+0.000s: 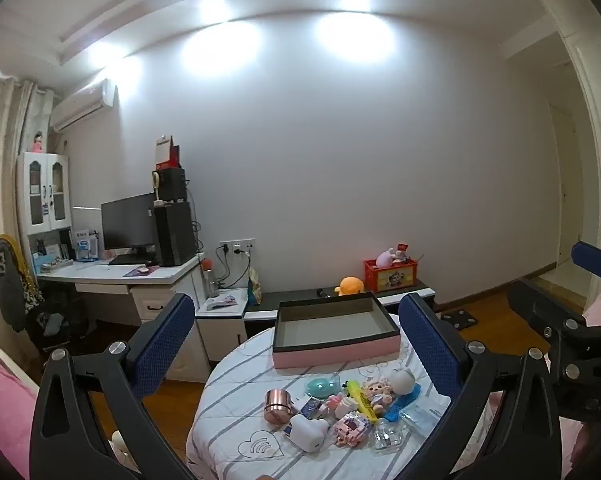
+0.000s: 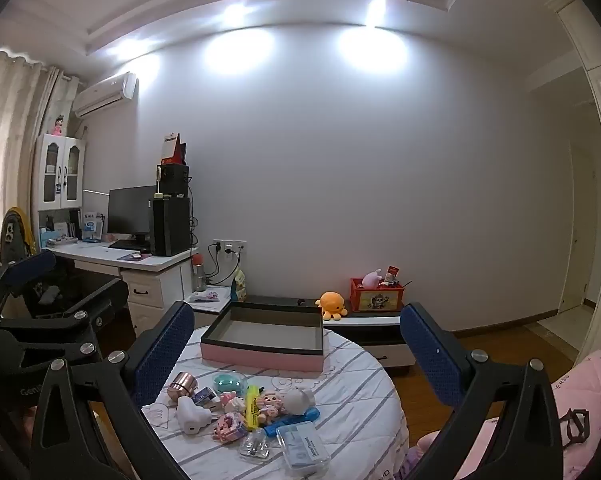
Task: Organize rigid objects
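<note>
Copper-coloured and cylindrical, the small tin lies at the left end of a heap of trinkets on the round, striped tabletop. Rightward follow a white heart-shaped gadget, a teal round case, a pink block figure, a yellow highlighter, a small doll, a white round-headed figure and a clear plastic box, whose label seems to read "Dental Flossers", though the print is too small to be sure. Behind the heap stands the empty pink tray with a dark rim.

Nothing has been sorted yet, by the look of it; the task seems to be at its very start. The left gripper hangs above the near edge with jaws spread wide and nothing between them; the right gripper, just beside it, is likewise wide and empty. The next move likely calls for lowering one gripper onto a single item at the heap's edge, since the pieces touch one another, then carrying it to the tray.

Part of a word, "Gene", shows on the left gripper's body.
</note>
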Motion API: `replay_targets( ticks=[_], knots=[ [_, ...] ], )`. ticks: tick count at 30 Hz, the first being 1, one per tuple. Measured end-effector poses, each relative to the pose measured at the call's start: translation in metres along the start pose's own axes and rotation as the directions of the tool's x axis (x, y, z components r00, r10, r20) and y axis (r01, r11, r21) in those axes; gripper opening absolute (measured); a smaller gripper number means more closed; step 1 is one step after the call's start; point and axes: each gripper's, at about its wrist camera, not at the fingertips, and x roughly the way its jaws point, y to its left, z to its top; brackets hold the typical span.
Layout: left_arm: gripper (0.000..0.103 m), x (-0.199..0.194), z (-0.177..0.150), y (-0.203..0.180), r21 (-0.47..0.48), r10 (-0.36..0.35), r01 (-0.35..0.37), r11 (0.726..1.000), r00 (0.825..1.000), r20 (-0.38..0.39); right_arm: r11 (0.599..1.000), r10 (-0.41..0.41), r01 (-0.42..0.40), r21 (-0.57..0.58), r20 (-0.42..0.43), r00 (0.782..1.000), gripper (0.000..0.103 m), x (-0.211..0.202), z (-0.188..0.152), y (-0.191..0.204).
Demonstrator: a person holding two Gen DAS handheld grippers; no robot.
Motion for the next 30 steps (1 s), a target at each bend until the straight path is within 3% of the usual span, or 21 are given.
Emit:
replay_targets(
  ticks=[12, 30],
  knots=[
    [0.103, 0.0049, 0.0010, 0.0064, -0.054, -0.029, 0.029, 0.998, 1.000, -0.006, 1.000, -0.003, 0.003, -0.007, 0.013, 1.000, 0.103, 0.0043, 0.0027, 0.0072],
    [0.103, 0.0048, 0.0069, 0.0081, -0.059, -0.022, 0.022, 0.998, 1.000, 0.006, 1.000, -0.002, 0.002, -0.011, 0.026, 1.000, 0.103, 0.0054, 0.0045, 0.0036]
  ],
)
